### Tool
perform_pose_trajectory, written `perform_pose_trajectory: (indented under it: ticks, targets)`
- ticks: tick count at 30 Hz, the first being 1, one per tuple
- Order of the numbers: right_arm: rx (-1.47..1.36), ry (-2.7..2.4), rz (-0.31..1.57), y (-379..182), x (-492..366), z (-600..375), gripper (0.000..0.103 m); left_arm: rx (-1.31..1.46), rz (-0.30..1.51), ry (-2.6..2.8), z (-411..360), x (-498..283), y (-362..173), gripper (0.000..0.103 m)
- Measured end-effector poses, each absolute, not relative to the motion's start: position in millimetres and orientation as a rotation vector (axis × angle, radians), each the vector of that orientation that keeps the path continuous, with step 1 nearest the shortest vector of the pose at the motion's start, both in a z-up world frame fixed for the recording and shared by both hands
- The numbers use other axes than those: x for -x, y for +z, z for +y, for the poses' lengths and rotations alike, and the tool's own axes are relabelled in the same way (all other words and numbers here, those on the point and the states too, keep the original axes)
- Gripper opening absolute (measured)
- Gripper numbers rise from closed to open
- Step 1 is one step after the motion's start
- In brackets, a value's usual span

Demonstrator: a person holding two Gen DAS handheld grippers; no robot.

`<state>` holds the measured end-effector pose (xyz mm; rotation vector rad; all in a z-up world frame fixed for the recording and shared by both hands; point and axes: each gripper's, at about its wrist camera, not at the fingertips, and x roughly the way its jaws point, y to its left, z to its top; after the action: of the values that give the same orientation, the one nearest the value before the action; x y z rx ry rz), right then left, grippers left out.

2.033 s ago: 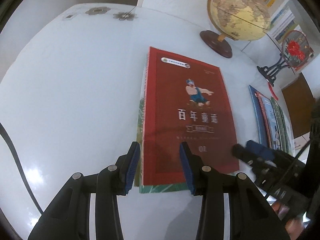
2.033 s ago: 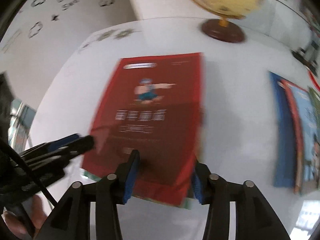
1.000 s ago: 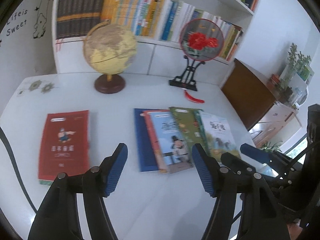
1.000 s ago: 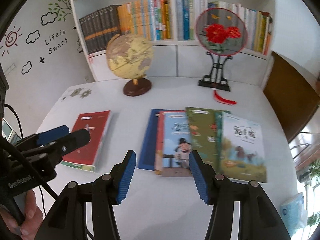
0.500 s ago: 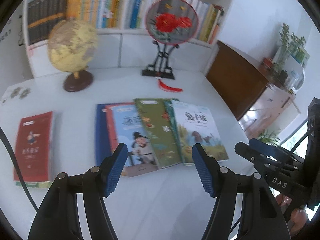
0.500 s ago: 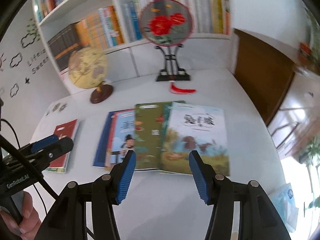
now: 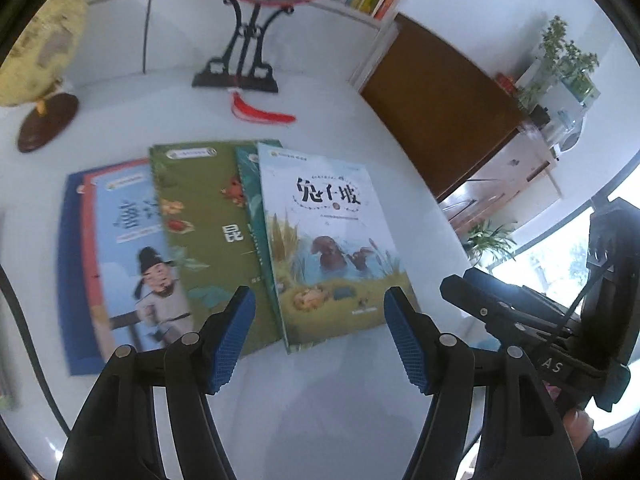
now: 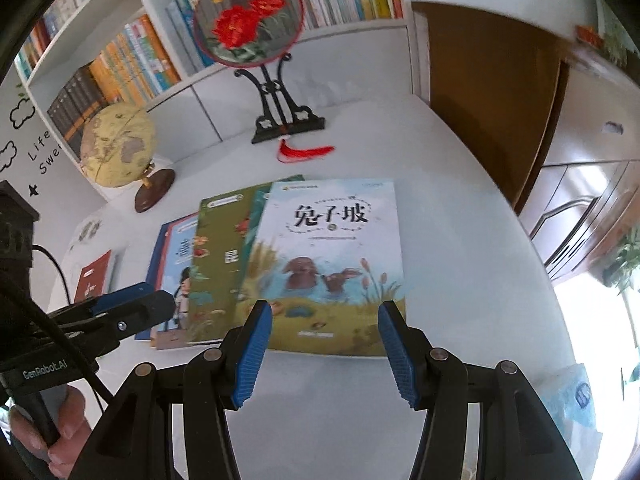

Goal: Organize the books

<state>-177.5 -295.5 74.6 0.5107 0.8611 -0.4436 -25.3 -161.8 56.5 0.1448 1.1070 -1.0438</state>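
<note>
The rabbit picture book (image 8: 332,256) lies face up on the white worktop (image 8: 460,248) as the topmost, rightmost cover of a fanned row: its left edge overlaps a teal book (image 7: 250,184), which overlaps the green book (image 7: 200,208), then the light-blue book with a robed figure (image 7: 128,240) and a dark blue one (image 7: 66,264) underneath. Being on top and uncovered, it is likely the one to lift first. The right gripper (image 8: 325,350) hangs just short of its near edge, fingers released and spread about as wide as the cover's lower edge, which suggests it is lining up on this book. The left gripper (image 7: 320,334) hovers over the same corner of the fan, fingers also spread and empty. A red book (image 8: 94,276) lies well apart to the left, seemingly where the pile is being gathered. Behind stand a globe (image 8: 118,150) and an embroidered fan on a black stand (image 8: 250,20).
</note>
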Motion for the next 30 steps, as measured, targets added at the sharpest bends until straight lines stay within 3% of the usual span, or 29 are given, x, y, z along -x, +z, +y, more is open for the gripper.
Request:
perform_pose_trajectory:
  ticks: [14,30]
  targets:
    - [-0.665,-0.408,0.918,-4.3,154.5,-366.3,0.053,-0.189,1.201,-1.016,-206.0,11.6,1.1,0.063]
    - [-0.621,-0.363,0.921,-6.4,129.3,-363.8,0.053,-0.127,1.229,-1.035,-201.0,5.5,-2.1,0.063]
